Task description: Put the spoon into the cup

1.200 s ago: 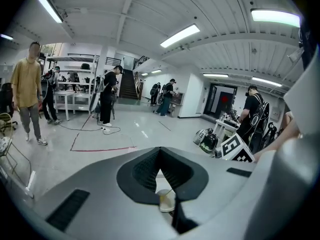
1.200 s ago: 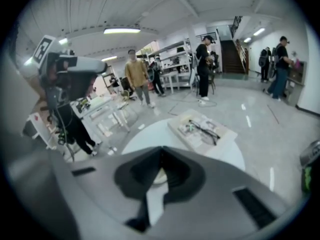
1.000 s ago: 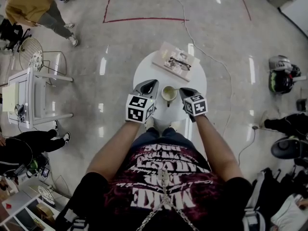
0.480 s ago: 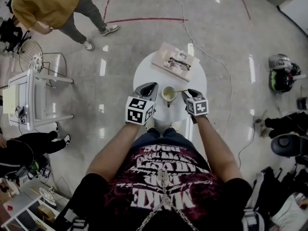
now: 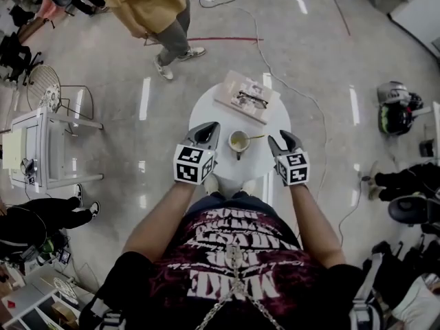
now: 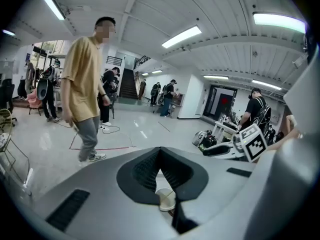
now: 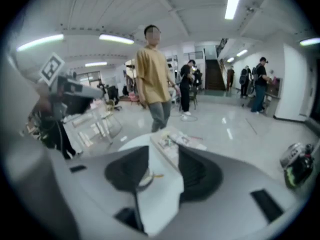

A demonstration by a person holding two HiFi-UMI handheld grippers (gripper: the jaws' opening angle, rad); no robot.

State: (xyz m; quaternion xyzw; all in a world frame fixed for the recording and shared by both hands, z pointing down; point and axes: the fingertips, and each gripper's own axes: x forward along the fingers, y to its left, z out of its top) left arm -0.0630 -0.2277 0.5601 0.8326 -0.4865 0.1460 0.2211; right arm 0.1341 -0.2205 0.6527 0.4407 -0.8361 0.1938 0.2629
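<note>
The left tongs (image 5: 208, 130) hover closed and empty at the left edge of the round white tabletop (image 5: 206, 108). At frame centre, the spoon (image 5: 256, 137) rests in the cup (image 5: 239, 141), its handle jutting right. Just beside it, the right tongs (image 5: 283, 141) are opening, with nothing between them.

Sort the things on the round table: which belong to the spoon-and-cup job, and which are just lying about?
Job: cup; spoon, already in the cup with its handle sticking out.
Lying about: book; glasses lying on the book.
</note>
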